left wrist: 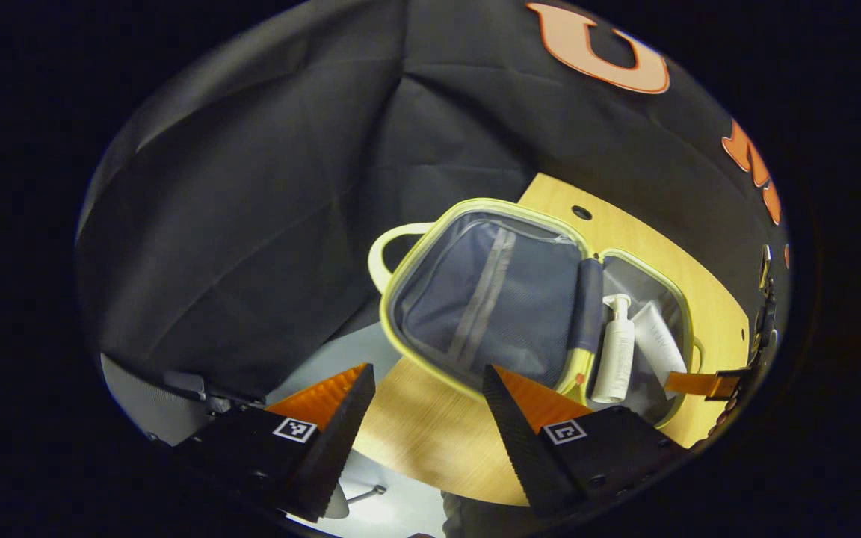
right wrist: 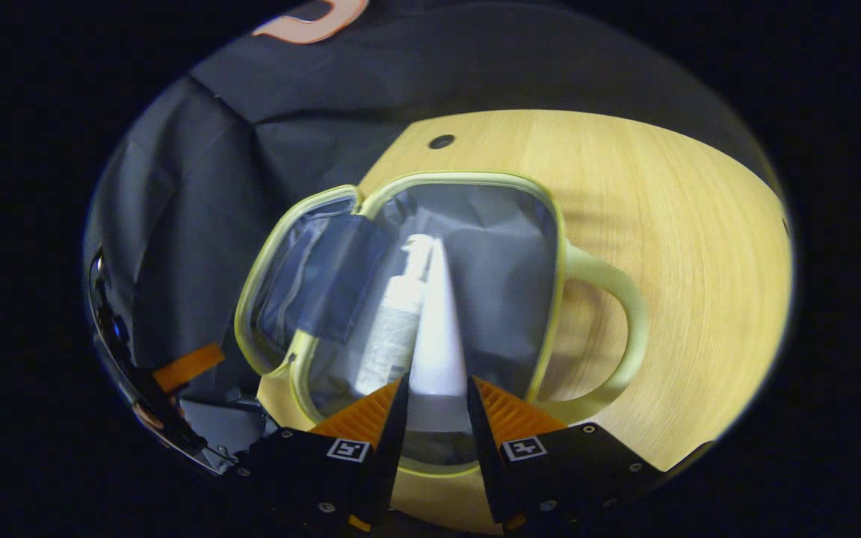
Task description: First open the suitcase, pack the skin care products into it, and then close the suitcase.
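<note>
The pale yellow suitcase (left wrist: 475,206) lies open on the wooden table (left wrist: 430,437). Its lid with grey lining (left wrist: 490,299) is spread to the left, partly past the table's edge. In the base half lie a white pump bottle (left wrist: 616,351) and a white tube (left wrist: 658,340) side by side. My left gripper (left wrist: 428,368) hangs open over the table's near edge, short of the lid, with nothing in it. In the right gripper view, my right gripper (right wrist: 436,381) is shut on the tube (right wrist: 438,329) near its cap end, beside the pump bottle (right wrist: 393,329).
The suitcase's base handle (right wrist: 625,299) lies on the table (right wrist: 662,209) to the right. The lid's handle (left wrist: 382,254) juts past the table edge. A small round hole (right wrist: 442,141) sits in the tabletop behind the case. Grey floor (left wrist: 326,359) shows below the table.
</note>
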The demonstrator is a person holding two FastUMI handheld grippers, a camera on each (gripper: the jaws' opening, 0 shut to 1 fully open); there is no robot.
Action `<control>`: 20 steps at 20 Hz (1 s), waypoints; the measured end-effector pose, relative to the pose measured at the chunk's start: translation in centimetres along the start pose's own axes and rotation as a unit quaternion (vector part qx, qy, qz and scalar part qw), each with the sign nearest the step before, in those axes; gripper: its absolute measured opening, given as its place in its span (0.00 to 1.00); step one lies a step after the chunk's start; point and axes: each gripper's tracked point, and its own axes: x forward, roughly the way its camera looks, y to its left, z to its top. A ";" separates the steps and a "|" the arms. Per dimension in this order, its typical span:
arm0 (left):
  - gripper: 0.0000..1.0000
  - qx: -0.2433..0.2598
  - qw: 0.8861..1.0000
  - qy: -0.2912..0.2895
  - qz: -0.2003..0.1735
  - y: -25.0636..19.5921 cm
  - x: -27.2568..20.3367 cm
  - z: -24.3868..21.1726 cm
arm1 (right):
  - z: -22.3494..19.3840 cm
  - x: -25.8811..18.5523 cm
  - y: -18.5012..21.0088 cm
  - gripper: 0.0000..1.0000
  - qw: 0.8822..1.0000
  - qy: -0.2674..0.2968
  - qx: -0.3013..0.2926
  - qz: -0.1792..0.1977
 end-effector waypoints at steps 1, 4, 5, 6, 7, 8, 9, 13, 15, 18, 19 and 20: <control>0.94 -0.007 1.000 0.003 0.004 0.7 0.0 -0.2 | -0.2 0.5 -0.1 0.51 1.000 0.006 0.006 0.000; 0.94 -0.023 1.000 0.005 0.015 2.7 -0.1 -0.6 | -0.5 1.2 0.1 0.55 1.000 0.013 0.010 -0.003; 0.94 -0.026 0.999 0.002 0.018 3.0 -0.1 -0.4 | -0.8 1.3 0.1 0.51 1.000 0.018 0.010 -0.008; 0.94 -0.031 0.999 0.001 0.020 3.3 0.0 -0.1 | -1.0 1.7 0.0 0.51 1.000 0.019 0.008 -0.017; 0.94 -0.039 0.999 -0.002 0.024 3.6 0.1 0.2 | -0.9 1.7 -0.2 0.51 1.000 0.015 0.007 -0.023; 0.95 -0.044 0.999 -0.003 0.022 3.5 0.3 0.4 | -0.9 1.6 -0.3 0.51 0.999 0.015 0.010 -0.030; 0.94 -0.048 0.999 0.000 0.019 3.4 0.3 0.4 | -0.8 1.6 -0.5 0.51 0.999 0.013 0.017 -0.034; 0.95 -0.045 0.999 -0.001 0.010 3.0 0.6 0.8 | -1.4 0.8 0.6 0.54 0.997 0.042 0.063 -0.009; 0.95 -0.046 0.999 0.001 0.012 3.0 0.9 1.0 | -1.5 0.8 0.2 0.64 0.998 0.032 0.059 -0.013; 0.94 -0.053 0.999 -0.008 0.006 2.6 2.3 1.7 | -1.5 -0.1 0.2 0.59 0.998 0.026 0.052 -0.015; 0.94 -0.059 0.998 -0.016 0.004 2.6 2.7 2.3 | -1.4 -0.5 0.0 0.60 0.998 0.025 0.052 -0.015; 0.95 -0.068 0.997 -0.020 -0.001 2.8 3.0 2.9 | -1.4 -1.1 0.0 0.62 0.998 0.021 0.052 -0.013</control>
